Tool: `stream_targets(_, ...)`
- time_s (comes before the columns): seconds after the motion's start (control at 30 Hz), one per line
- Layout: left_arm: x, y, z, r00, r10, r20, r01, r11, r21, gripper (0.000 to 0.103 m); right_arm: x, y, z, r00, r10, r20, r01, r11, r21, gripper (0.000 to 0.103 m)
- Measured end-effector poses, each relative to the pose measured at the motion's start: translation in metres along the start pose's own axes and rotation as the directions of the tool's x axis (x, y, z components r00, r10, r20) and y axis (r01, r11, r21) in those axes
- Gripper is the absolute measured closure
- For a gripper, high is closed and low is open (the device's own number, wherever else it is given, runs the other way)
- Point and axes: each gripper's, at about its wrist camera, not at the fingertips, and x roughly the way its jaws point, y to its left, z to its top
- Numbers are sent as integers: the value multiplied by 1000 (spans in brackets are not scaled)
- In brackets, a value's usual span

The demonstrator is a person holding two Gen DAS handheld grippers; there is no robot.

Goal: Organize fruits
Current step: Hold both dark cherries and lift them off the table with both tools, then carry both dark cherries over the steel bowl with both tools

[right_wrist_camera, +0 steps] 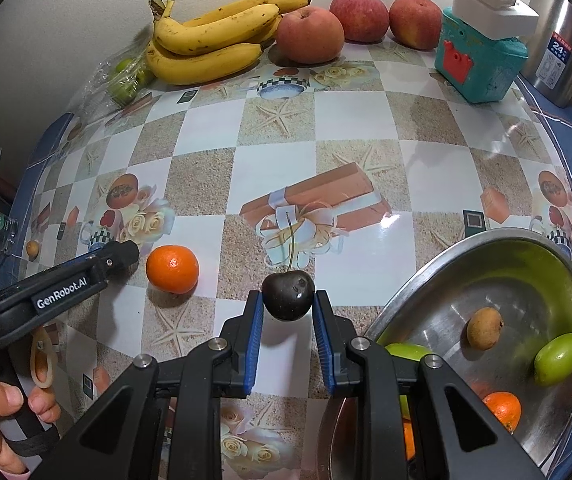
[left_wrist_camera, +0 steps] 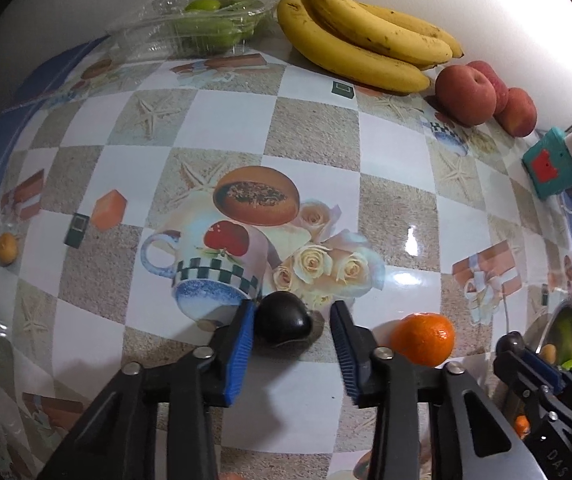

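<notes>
In the left wrist view a dark cherry [left_wrist_camera: 282, 324] lies on the patterned tablecloth between the blue pads of my left gripper [left_wrist_camera: 294, 308]. The left pad touches it and the right pad stands clear, so the jaws are open. A mandarin [left_wrist_camera: 424, 338] rests just right of that gripper, also seen as mandarin [right_wrist_camera: 172, 268]. My right gripper [right_wrist_camera: 288, 295] is shut on a second dark cherry [right_wrist_camera: 286, 302] with its stem up, held above the table left of a metal bowl [right_wrist_camera: 466, 242]. The left gripper [right_wrist_camera: 130, 255] shows side-on at the left.
The bowl holds a green fruit [right_wrist_camera: 558, 358], a brown fruit [right_wrist_camera: 484, 328] and a mandarin [right_wrist_camera: 502, 410]. Along the wall are bananas [right_wrist_camera: 210, 36], three red apples [right_wrist_camera: 310, 34], a clear box of green fruit [left_wrist_camera: 202, 24] and a teal toy [right_wrist_camera: 480, 62]. A small brown fruit [left_wrist_camera: 6, 248] lies far left.
</notes>
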Motion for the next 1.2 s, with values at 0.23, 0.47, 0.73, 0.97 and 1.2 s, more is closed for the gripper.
stream_targets(0.23,-3,3,1,1000,2,12,-2,1000,0,72,0,0,0,1000,1,2,-1,1000,2,77)
stream_targets(0.47,-20,8,0,999,0,37,0,1000,-5,72,-9,-1,-1,1000,11,15,-11,1000,7,77)
stream_targets(0.73,-59,-9,-5,995,-16,103,13,1000,27,72,-44,-4,-9,996,41,80,-43,999,24,77)
stream_targets(0.97,-90,-28,-25,987,-33,155,22,997,77,72,-64,-13,-21,993,50,104,-57,996,64,77)
stream_targets(1.2,-111,-50,-41,980,-36,193,9,991,136,72,-86,-40,-36,990,26,139,-43,991,123,77)
